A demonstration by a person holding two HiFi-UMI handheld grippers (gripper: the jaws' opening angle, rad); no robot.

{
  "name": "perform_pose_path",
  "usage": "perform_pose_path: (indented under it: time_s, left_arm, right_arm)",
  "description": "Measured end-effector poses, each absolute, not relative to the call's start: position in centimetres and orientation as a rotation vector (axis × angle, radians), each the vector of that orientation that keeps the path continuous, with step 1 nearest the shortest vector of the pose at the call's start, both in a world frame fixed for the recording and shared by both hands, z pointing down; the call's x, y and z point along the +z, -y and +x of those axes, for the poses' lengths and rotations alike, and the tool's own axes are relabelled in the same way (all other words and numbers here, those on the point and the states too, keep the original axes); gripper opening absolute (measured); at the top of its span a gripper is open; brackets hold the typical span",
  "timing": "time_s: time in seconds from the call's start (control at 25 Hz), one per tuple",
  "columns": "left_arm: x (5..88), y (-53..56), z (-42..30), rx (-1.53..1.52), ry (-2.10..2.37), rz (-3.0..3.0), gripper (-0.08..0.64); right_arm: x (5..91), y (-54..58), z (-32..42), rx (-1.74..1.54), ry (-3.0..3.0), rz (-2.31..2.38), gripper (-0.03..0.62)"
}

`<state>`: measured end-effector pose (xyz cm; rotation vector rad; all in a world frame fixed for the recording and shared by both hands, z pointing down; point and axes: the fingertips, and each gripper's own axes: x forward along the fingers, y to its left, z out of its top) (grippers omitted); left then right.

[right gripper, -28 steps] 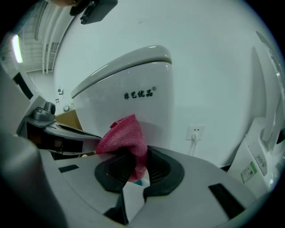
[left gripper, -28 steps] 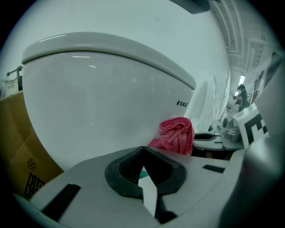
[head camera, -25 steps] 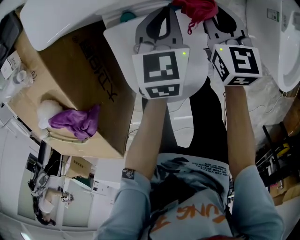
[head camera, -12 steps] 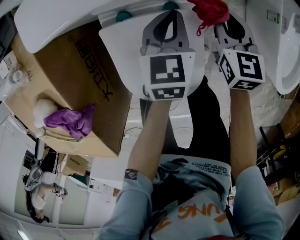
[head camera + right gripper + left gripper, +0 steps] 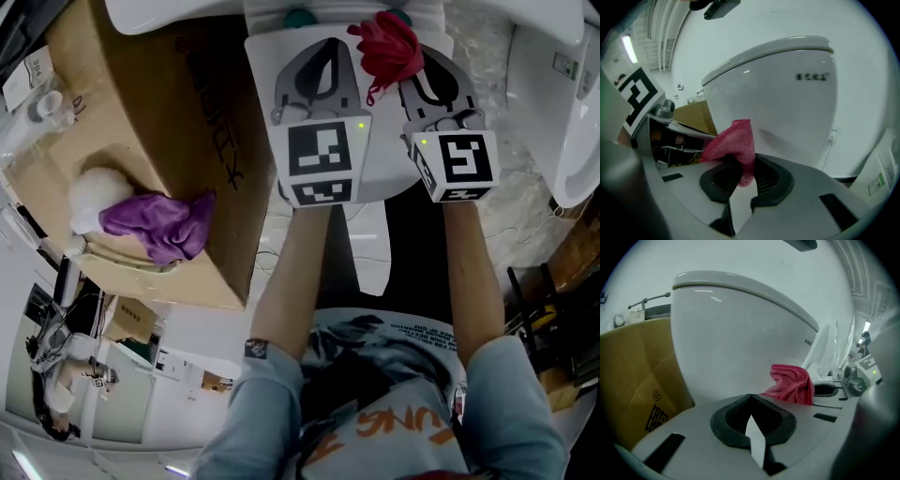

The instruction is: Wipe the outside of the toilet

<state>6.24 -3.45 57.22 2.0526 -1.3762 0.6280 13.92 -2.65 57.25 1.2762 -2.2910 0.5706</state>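
Toilet point(image 5: 787, 108), smooth glossy white; crumpled red cloth point(image 5: 733, 143) in right gripper point(image 5: 740, 177).

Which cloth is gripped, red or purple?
The red cloth, pinched by the right gripper; the purple cloth lies loose on the cardboard box.

- The left forearm point(image 5: 298, 267) and right forearm point(image 5: 467, 281) stretch side by side from the lower centre up the head view.
- The left gripper point(image 5: 323, 52), at upper centre, has its jaws pressed tip to tip with nothing between them.
- The right gripper point(image 5: 419, 75), just right of it, has its jaws clamped on a red cloth point(image 5: 389, 47).
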Motion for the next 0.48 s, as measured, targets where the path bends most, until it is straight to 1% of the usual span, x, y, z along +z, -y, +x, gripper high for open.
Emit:
perform_pose_path:
  time_s: [0.24,0.48]
  left_arm:
    - [58.6,3.1,-1.7,0.615,1.466,1.950,0.025]
    - [59.6,3.0,-6.7,0.587,1.512,1.879,0.025]
  right_arm:
    - [57.4,3.1,4.1,0.527,2.394,1.094,0.077]
    - [58.0,4.2,-1.6,0.511,2.412,1.018,0.075]
